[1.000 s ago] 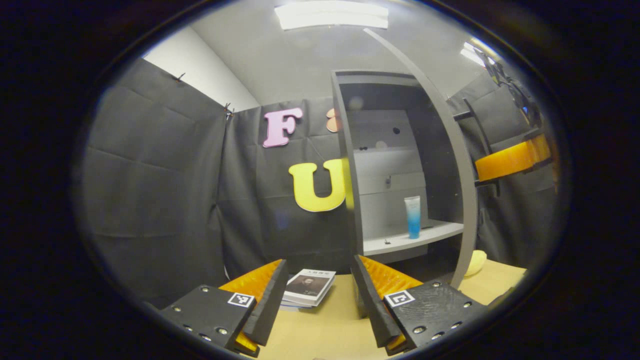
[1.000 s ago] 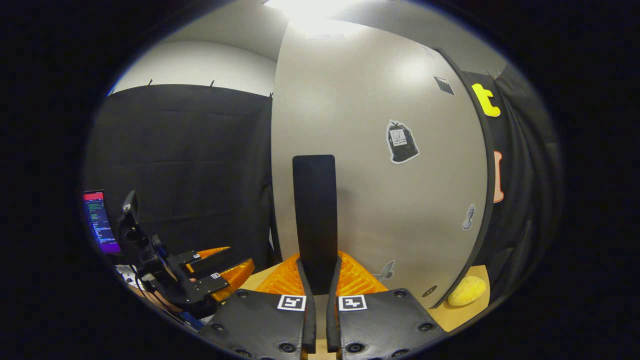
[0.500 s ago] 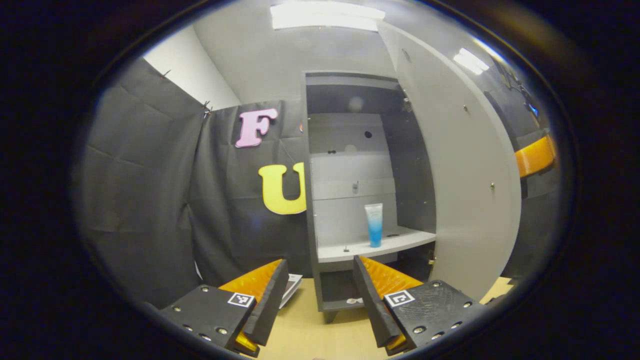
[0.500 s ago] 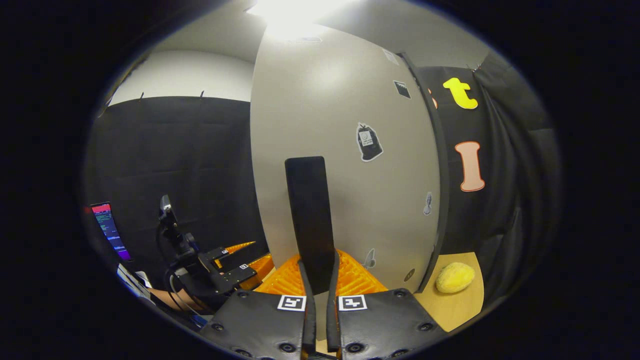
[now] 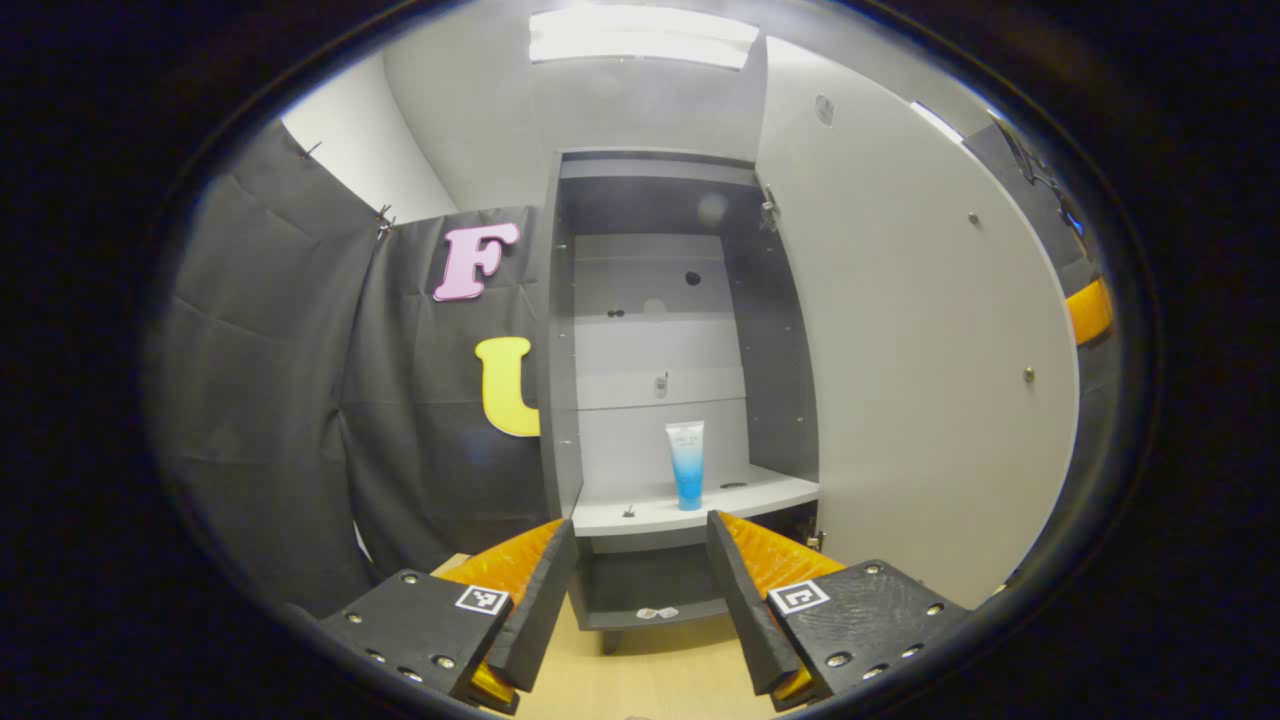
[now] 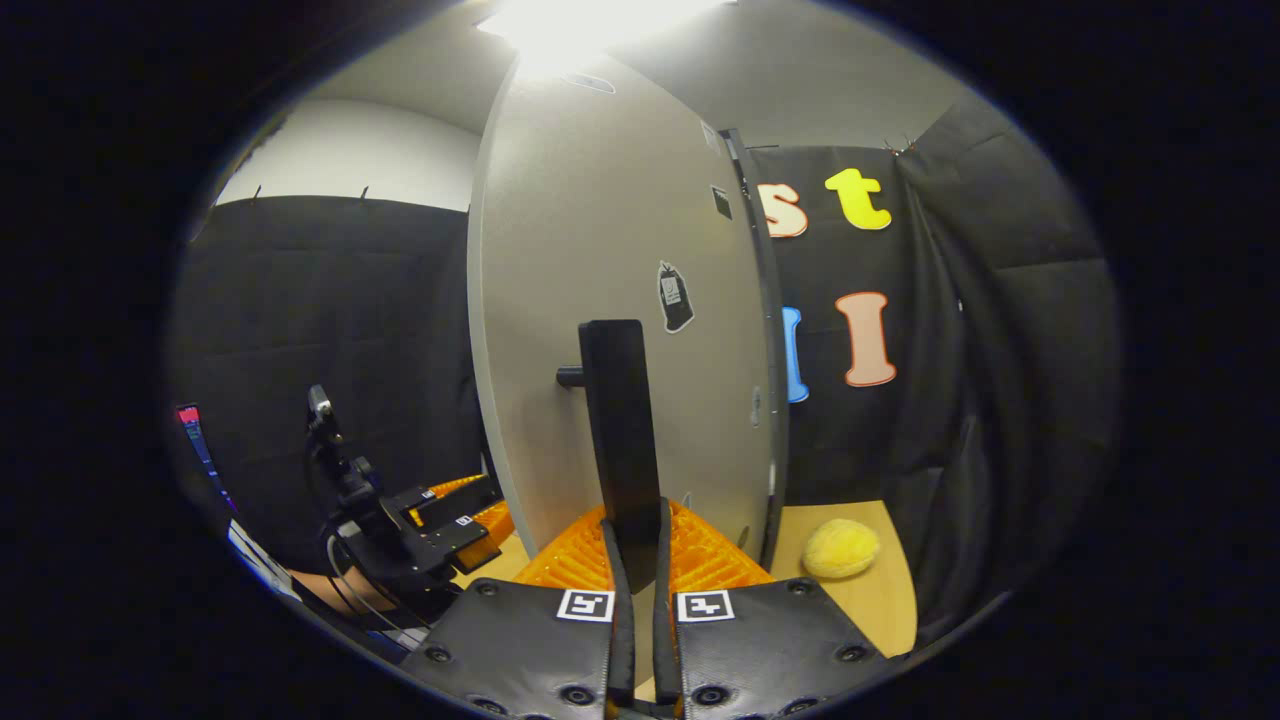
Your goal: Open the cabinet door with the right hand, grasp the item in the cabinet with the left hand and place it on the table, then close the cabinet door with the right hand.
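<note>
Black cloth walls stand around our booth, and the cabinet door [image 5: 920, 340] on the right of the left gripper view has swung much wider than a moment ago. Now we see right into the cabinet [image 5: 660, 330]. The blue tube [image 5: 686, 464] stands upright on the shelf [image 5: 690, 510], in the middle of the frame. Our right hand-held gripper [image 6: 636, 560] is clenched on the black door handle [image 6: 620, 440]. Our left hand-held gripper [image 5: 640, 585] is released, fingers spread, low in the frame and apart from the tube. We think the reach comes next.

Black plates with silver screws and square black-and-white markers are seen on the left gripper [image 5: 636, 600] and right gripper [image 6: 637, 600].
</note>
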A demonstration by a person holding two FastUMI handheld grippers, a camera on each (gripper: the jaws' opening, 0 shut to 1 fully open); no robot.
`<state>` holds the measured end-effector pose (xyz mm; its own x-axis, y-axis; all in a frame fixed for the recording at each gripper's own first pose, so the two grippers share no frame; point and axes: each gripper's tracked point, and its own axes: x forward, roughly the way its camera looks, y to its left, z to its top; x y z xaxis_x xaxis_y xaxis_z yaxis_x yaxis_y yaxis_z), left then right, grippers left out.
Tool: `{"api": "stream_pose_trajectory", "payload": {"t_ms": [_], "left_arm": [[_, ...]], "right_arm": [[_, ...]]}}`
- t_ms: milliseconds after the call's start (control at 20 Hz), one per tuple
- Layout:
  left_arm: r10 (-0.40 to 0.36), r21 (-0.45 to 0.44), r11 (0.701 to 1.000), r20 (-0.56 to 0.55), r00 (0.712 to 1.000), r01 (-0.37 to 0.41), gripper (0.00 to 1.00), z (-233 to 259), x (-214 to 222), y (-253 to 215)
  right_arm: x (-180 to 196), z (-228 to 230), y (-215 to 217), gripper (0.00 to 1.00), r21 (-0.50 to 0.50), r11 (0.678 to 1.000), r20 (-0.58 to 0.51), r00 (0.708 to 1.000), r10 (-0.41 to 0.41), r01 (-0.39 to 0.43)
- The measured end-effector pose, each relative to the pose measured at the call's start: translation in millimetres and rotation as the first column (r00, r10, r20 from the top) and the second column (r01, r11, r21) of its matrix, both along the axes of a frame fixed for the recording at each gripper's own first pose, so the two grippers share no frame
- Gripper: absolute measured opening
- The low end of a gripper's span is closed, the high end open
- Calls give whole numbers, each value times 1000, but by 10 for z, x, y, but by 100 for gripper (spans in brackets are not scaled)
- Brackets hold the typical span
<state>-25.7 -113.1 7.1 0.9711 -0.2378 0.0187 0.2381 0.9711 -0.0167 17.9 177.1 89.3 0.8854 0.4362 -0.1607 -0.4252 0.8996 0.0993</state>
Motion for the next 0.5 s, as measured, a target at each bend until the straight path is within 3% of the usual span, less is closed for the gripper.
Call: {"api": "stream_pose_trajectory", "payload": {"t_ms": [50, 250, 300, 400, 500], "left_arm": [[-10, -3, 1000, 1, 1000, 10, 79, 8, 8, -78], [-53, -14, 999, 0, 999, 53, 79, 25, 34, -451], [-63, -13, 998, 2, 998, 63, 79, 24, 36, -538], [-73, -8, 997, 7, 997, 73, 79, 21, 47, -691], [-73, -9, 997, 11, 997, 73, 79, 43, 70, -822]], "right_arm": [[-27, 23, -145, 5, -4, 999, 3, 999, -38, 38], [-61, 52, -708, 7, -27, 972, 21, 972, -232, 233], [-70, 90, -780, 5, -23, 970, 24, 970, -240, 241], [-207, 184, -645, 4, 42, 984, 15, 985, -173, 172], [-269, 175, -609, 10, 5, 991, 36, 990, -137, 137]]}}
